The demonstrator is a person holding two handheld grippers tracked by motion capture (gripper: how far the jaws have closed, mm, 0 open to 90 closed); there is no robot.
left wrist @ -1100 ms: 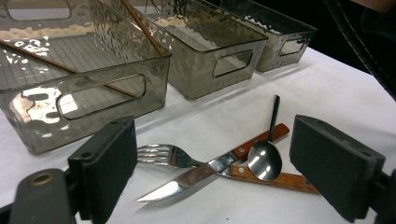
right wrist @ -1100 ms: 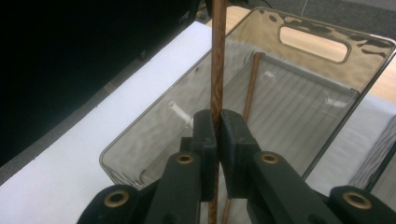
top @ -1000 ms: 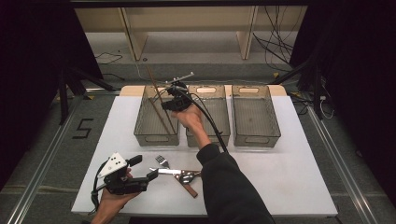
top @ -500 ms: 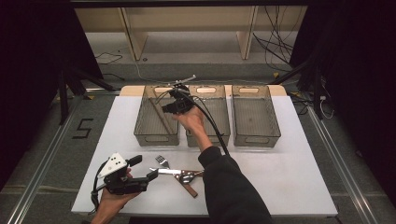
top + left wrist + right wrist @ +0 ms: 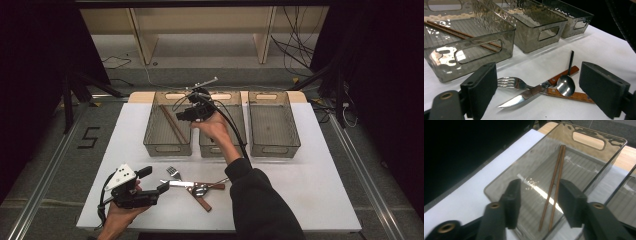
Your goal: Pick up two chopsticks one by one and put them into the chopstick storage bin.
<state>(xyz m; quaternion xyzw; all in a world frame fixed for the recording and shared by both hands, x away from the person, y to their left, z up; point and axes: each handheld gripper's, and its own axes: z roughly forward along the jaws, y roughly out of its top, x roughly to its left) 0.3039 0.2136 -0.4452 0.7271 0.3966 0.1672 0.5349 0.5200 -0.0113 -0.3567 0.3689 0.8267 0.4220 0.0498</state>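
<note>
Two brown chopsticks (image 5: 172, 122) (image 5: 555, 182) (image 5: 461, 36) lie side by side in the left smoky bin (image 5: 167, 148) (image 5: 589, 138). My right gripper (image 5: 181, 116) (image 5: 539, 187) hovers above that bin's right side. It is open; its jaws have just been opening and nothing is between them. My left gripper (image 5: 162, 187) (image 5: 537, 72) rests at the table's front left, open. Just past its jaws lie a fork (image 5: 173, 172) (image 5: 511, 82), a wooden-handled knife (image 5: 182, 184) (image 5: 524, 96) and a spoon (image 5: 200, 190) (image 5: 566, 85), all crossed in a small pile.
A middle bin (image 5: 210, 151) and a right bin (image 5: 274, 122) stand in a row beside the left bin. A second wooden handle (image 5: 202, 202) (image 5: 571, 95) lies under the spoon. The white table top (image 5: 310, 180) ends in dark floor on all sides.
My right hand has shifted a little to the right over the bins. The left gripper and the cutlery pile have stayed put.
</note>
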